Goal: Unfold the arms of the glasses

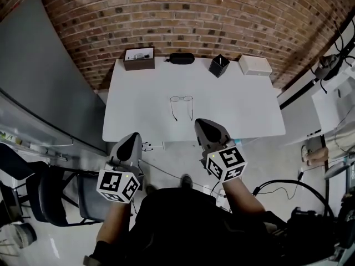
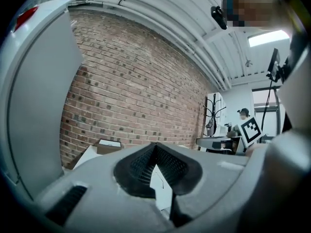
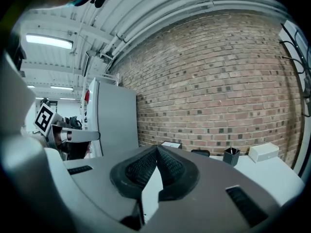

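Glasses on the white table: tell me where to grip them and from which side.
Probably take one arm near its hinge, coming from the near edge of the table: the glasses lie flat with both thin arms open and pointing that way.

Lab-like workroom: brick wall (image 1: 183, 15), white table (image 1: 244, 107), cables.

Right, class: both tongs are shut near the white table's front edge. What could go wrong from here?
The thin wire-framed glasses lie with arms spread toward the right tongs; pushing forward could bend an arm tip. Shut tongs might shove the light frame rather than grip it.
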### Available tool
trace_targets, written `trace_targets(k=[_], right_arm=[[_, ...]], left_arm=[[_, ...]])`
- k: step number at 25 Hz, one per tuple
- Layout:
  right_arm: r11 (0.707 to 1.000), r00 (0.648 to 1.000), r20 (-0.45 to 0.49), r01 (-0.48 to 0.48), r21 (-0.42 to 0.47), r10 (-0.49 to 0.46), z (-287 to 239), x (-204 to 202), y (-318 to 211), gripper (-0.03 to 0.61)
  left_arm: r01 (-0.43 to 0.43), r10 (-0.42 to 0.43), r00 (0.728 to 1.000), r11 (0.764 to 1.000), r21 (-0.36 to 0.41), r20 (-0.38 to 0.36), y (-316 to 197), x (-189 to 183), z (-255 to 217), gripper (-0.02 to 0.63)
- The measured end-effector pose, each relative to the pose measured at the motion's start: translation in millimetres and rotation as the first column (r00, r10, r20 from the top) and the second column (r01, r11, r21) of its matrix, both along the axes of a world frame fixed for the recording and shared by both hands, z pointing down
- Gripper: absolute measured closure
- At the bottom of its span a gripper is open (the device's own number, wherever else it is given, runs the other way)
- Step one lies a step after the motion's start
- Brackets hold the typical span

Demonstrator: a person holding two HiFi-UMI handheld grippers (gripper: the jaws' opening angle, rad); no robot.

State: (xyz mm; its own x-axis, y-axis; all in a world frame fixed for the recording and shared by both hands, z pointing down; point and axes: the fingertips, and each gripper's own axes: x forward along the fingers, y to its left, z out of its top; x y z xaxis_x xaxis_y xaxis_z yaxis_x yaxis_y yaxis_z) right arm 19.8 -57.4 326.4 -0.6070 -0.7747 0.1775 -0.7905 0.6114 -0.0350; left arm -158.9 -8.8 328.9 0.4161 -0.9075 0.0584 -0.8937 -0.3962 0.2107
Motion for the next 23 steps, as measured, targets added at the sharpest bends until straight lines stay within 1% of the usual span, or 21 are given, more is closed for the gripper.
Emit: trace_targets(k=[3,7,13,17,23], right_arm=[[1.000,1.000,-0.002,0.009,0.000,-0.009,0,-2,3,0.569],[1.000,1.000,0.001,0.008,0.006,-0.008,-2,-3,4,0.569],[0.999,1.000,0.008,-0.016,0.037,0.016,-11,2,5,0.569],[0.999,1.000,0.014,-0.019,0.042,0.019,-14,5,4,0.569],[0.999,1.000,0.014,-0.018,0.040,0.018,-13,5,6,0.569]], left_arm=[[-0.006,0.006,1.000,1.000,-0.008,-0.014,0,3,1,0.604],[-0.001,0.001,1.000,1.000,-0.010,-0.015,-1,1,0,0.604],[0.052,-0.052,0.999,0.999,0.011,-0.015,-4,-10,-7,0.604],[0.038,-0.038,0.999,0.999,0.018,-0.011,-4,-5,-10,0.604],[0.020,-0.020,1.000,1.000,0.004,-0.016,0,2,-9,0.604]])
